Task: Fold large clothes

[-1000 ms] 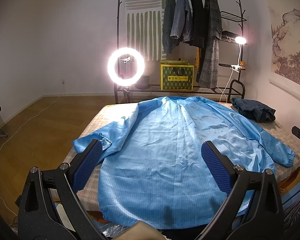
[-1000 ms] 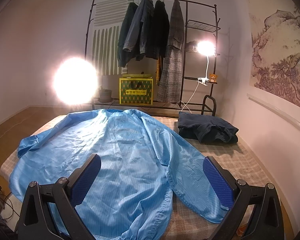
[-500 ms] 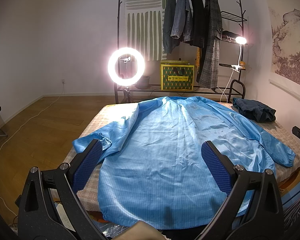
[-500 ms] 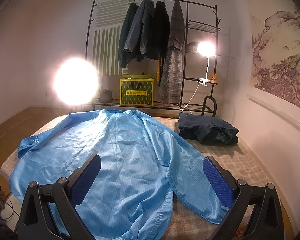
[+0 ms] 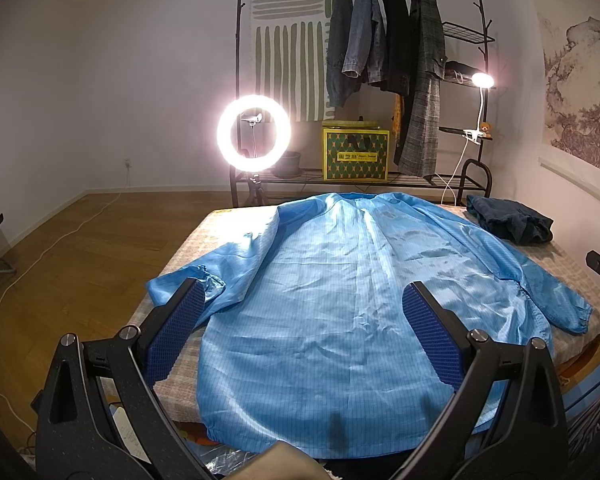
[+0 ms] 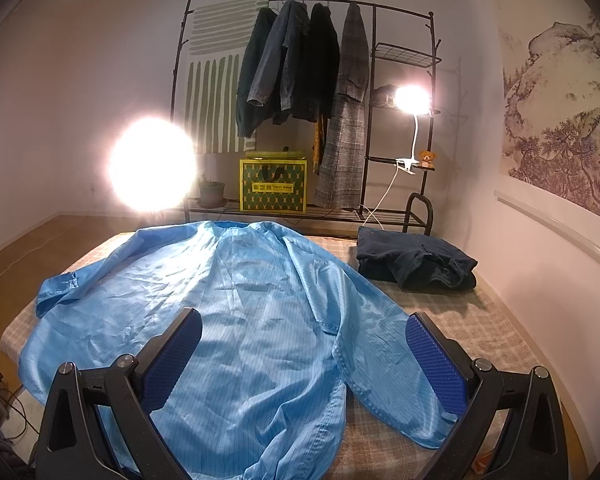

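- Left wrist view: the left gripper (image 5: 302, 322) is seen with its fingers spread wide; nothing is held between the blue ribbed pads (image 5: 176, 330). It is poised above the near hem of the garment, without contact.
- Right wrist view: the right gripper (image 6: 304, 354) is likewise spread, pads empty, poised over the right half of the garment near the right sleeve (image 6: 384, 364).
- A large light-blue coat (image 5: 340, 292) is laid flat on the bed (image 5: 204, 236), collar at the far end, hem at the near edge and slightly overhanging it. Fine pinstripes and shallow creases are noted across the fabric.
- The left sleeve (image 5: 216, 276) is spread outward, its cuff lying at the left edge of the bed; the right sleeve is spread toward the right edge, its cuff gathered.
- The bed is covered by a pale checked sheet, bare on both sides of the coat.
- A dark blue folded garment (image 6: 416, 264) is seen at the far right corner of the bed, apart from the coat.
- Behind the bed, a black clothes rack (image 5: 380, 40) is recorded with several dark jackets hung on it and a yellow-green box (image 5: 356, 154) on its lower shelf.
- A lit ring light (image 5: 254, 132) stands left of the rack; a clip lamp (image 6: 410, 100) is lit on its right side.
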